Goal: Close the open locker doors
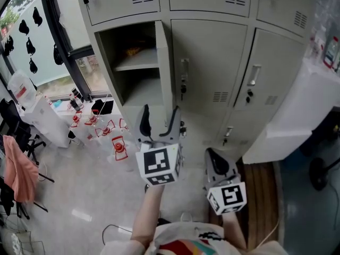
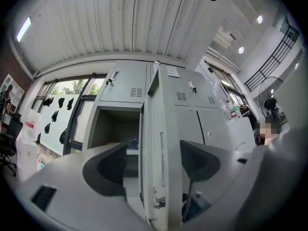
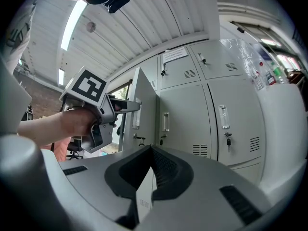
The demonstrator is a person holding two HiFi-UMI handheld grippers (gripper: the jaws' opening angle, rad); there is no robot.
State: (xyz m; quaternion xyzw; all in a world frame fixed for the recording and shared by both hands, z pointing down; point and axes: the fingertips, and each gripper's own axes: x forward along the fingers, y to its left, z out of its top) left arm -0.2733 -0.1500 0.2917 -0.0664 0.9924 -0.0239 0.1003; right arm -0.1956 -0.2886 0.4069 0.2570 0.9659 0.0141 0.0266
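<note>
One grey locker door [image 1: 163,62] stands open, edge-on to me, beside its open compartment [image 1: 133,62] with a shelf inside. My left gripper [image 1: 159,122] is open, its jaws either side of the door's free edge. In the left gripper view the door [image 2: 161,143] runs upright between the jaws of the left gripper [image 2: 154,153], with a gap on each side, and the compartment [image 2: 115,126] lies to its left. My right gripper [image 1: 215,161] hangs lower right, shut on nothing. The right gripper view shows the right gripper [image 3: 151,150], the door [image 3: 142,109] and the left gripper [image 3: 132,106] at its edge.
Closed lockers [image 1: 210,62] with keys in their locks [image 1: 183,89] fill the wall to the right. A white cabinet [image 1: 297,116] juts out at right, with a fan [image 1: 319,174] beyond. Red-and-white items [image 1: 119,147] lie on the floor at left, near a pink cloth [image 1: 18,169].
</note>
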